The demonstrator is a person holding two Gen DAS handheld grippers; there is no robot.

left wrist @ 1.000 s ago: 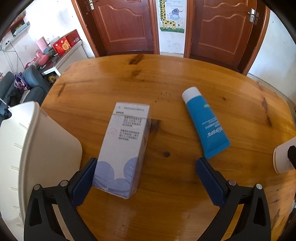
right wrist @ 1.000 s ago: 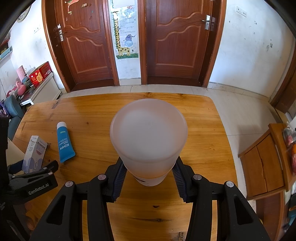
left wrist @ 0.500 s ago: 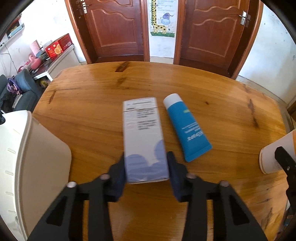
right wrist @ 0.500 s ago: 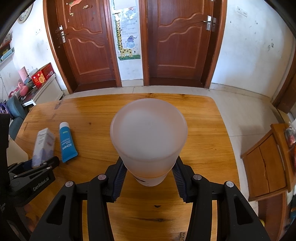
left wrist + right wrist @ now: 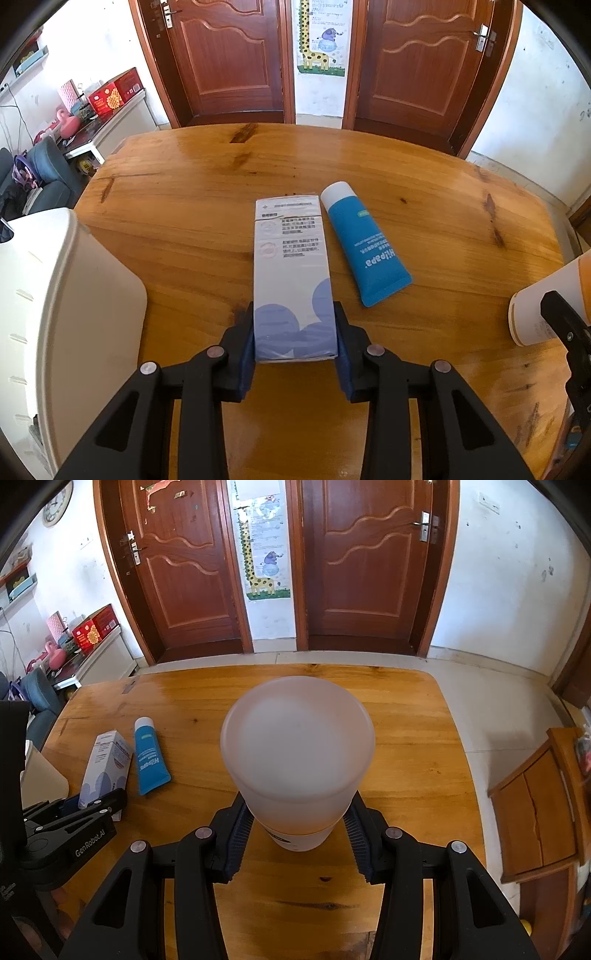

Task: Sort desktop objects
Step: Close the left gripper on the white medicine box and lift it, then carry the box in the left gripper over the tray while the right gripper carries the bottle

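Note:
My left gripper (image 5: 295, 343) is shut on the near end of a white and lilac carton (image 5: 291, 273), which points away from me over the wooden table (image 5: 221, 192). A blue tube (image 5: 364, 240) with a white cap lies just right of the carton. My right gripper (image 5: 297, 830) is shut on a frosted white bottle (image 5: 297, 753) with an orange band, held upright above the table; the bottle also shows at the right edge of the left wrist view (image 5: 543, 302). The carton (image 5: 105, 764), tube (image 5: 149, 760) and left gripper (image 5: 92, 808) show at the left of the right wrist view.
A white plastic bin (image 5: 66, 321) stands at the table's left edge, close to my left gripper. A wooden side cabinet (image 5: 543, 797) stands on the floor right of the table. Two brown doors are behind the table.
My left gripper went from open around the carton to shut on it, and the carton has turned straight and risen a little. The right gripper holds the bottle steady.

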